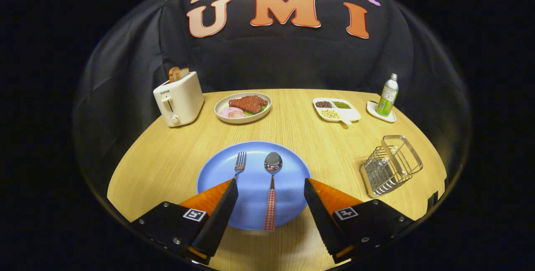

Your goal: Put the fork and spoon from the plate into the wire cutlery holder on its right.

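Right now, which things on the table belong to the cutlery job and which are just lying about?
Job: fork, spoon, blue plate, wire cutlery holder, open gripper astride the spoon.
Lying about: toaster, food plate, divided dish, bottle.

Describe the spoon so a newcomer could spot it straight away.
Start at the blue plate on the wooden table, just ahead of the open claw. Two utensils lie on it side by side. The spoon lies between the fingers, right of the fork, with an oval bowl and red checked handle.

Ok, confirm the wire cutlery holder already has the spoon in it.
No, the checked-handled metal spoon lies on the round blue plate, between the open jaws.
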Available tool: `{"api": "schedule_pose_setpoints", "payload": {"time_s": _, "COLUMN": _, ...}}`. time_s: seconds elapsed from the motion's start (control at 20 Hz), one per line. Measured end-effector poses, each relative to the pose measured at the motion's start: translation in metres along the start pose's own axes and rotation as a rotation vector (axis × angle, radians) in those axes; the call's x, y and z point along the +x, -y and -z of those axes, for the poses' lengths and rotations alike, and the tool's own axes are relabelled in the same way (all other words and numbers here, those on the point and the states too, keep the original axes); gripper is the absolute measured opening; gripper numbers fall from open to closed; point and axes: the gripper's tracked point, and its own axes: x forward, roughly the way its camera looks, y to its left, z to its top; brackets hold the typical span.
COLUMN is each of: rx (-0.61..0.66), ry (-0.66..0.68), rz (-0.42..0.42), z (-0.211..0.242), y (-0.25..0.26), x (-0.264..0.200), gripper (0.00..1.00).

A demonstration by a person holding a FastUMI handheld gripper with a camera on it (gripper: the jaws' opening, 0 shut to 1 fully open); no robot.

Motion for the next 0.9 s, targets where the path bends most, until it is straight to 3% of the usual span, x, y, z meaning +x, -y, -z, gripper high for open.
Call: {"api": "schedule_pose_setpoints", "payload": {"time_s": 0.9, "rx": -0.070, "ry": -0.157, "rz": 0.056, "z": 0.040, "y": 0.000, "x": 0.033, "gripper": 0.28}}
